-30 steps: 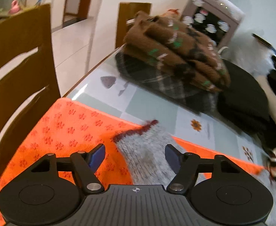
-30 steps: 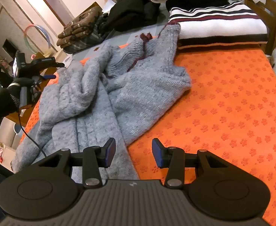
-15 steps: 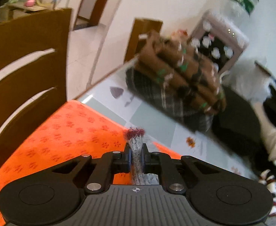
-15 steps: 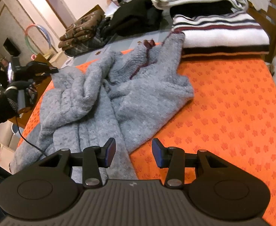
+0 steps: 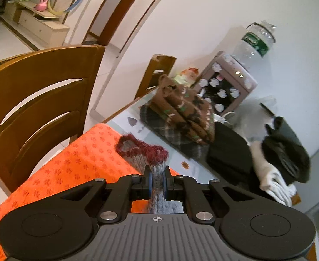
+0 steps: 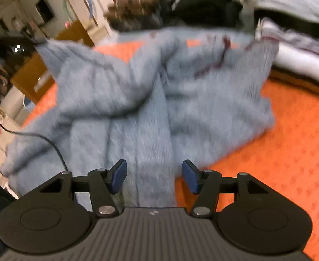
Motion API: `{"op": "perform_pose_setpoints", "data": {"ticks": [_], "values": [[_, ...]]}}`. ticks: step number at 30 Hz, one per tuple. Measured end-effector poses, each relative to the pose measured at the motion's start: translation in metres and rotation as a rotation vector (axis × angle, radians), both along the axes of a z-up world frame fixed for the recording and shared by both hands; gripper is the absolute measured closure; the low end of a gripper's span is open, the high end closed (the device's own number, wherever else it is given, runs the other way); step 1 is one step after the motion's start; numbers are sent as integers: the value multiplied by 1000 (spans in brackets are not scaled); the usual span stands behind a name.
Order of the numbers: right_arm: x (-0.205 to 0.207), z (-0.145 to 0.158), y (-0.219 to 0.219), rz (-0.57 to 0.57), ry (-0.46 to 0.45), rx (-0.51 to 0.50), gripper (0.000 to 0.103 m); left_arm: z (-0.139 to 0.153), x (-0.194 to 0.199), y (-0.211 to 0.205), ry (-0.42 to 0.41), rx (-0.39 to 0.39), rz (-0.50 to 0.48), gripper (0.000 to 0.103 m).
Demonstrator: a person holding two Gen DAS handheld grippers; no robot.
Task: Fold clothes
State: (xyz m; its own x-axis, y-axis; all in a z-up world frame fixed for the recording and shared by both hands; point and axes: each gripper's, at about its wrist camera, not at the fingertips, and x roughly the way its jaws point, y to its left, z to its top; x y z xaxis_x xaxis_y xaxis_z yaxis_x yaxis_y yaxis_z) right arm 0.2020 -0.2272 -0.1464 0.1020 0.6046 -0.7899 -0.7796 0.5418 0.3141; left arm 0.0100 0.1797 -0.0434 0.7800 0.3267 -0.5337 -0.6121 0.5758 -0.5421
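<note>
A grey knitted sweater (image 6: 137,91) with dark red trim lies rumpled on the orange mat (image 6: 289,141). In the left wrist view my left gripper (image 5: 157,181) is shut on a grey sleeve end with a dark red cuff (image 5: 142,146), lifted above the orange mat (image 5: 68,165). In the blurred right wrist view my right gripper (image 6: 154,177) hovers over the sweater's near part, its jaws opening, with grey knit below the gap and the pads not pressing on it. The left gripper (image 6: 37,41) shows at far left holding up a corner of the sweater.
Folded clothes are stacked at the table's far side: a brown patterned knit (image 5: 181,113) on a plaid one, black garments (image 5: 229,152), a white one (image 5: 268,174), and a striped white stack (image 6: 300,52). A wooden chair (image 5: 39,100) stands left of the table. A cable (image 6: 50,143) crosses the sweater.
My left gripper closed on the red-cuffed sleeve end and raised it off the mat. My right gripper's jaws widened and it shifted over the sweater.
</note>
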Motion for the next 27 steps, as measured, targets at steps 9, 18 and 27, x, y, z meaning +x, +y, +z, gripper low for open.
{"op": "perform_pose_setpoints", "data": {"ticks": [9, 18, 27], "values": [[-30, 20, -33, -107, 118, 101, 91, 24, -20, -16, -39, 51, -44, 92], [-82, 38, -92, -168, 189, 10, 91, 34, -21, -27, -33, 105, -97, 92], [-77, 35, -101, -154, 90, -105, 77, 38, -31, -44, -18, 130, -89, 92]]}}
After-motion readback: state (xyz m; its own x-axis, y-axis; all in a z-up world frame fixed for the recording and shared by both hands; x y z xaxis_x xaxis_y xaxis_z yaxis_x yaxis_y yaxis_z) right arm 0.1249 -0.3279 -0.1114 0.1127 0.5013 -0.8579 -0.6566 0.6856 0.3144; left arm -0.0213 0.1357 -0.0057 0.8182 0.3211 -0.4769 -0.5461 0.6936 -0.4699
